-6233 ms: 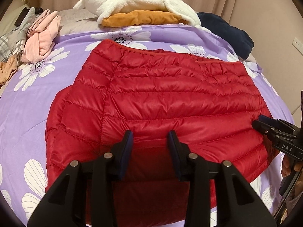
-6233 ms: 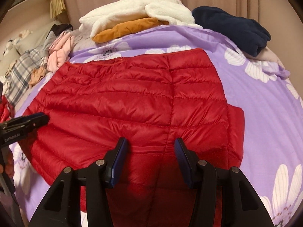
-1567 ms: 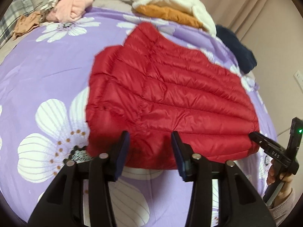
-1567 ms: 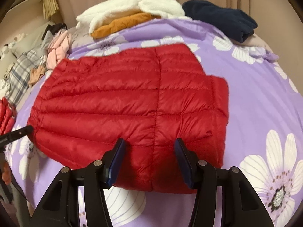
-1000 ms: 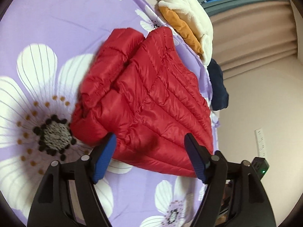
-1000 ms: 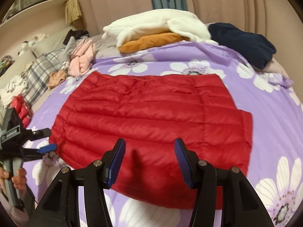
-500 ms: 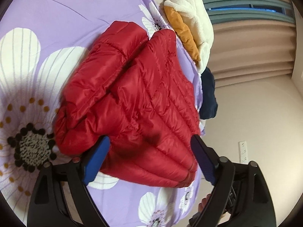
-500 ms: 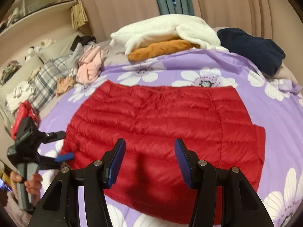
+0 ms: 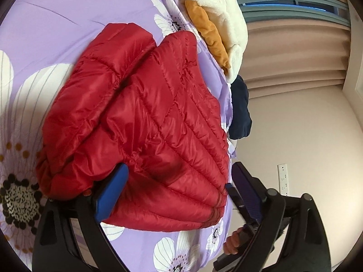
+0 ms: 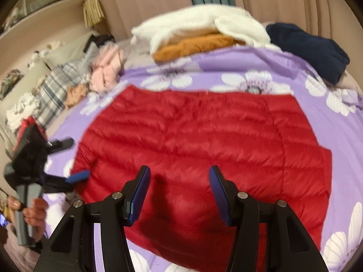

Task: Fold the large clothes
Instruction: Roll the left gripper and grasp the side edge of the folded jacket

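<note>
A red quilted down jacket [image 10: 204, 140] lies flat on the purple flowered bedspread [image 10: 267, 63]; it also shows in the left wrist view [image 9: 145, 122], with a folded sleeve [image 9: 90, 95] along its left edge. My left gripper [image 9: 179, 190] is turned on its side and open wide, its blue pads either side of the jacket's left end. It also shows at the left of the right wrist view [image 10: 70, 161]. My right gripper [image 10: 179, 192] is open and empty, above the jacket's near edge.
A white fleece [image 10: 199, 22] on an orange garment [image 10: 192, 45] and a navy garment [image 10: 308, 49] lie at the bed's far side. Pink [image 10: 106, 68] and plaid clothes [image 10: 54, 93] are piled at the left. The wall with a socket [image 9: 283, 179] is on the right.
My left gripper has rolled onto its side, opened wider and closed in on the jacket's left end. My right gripper has lifted and pulled back a little, staying open.
</note>
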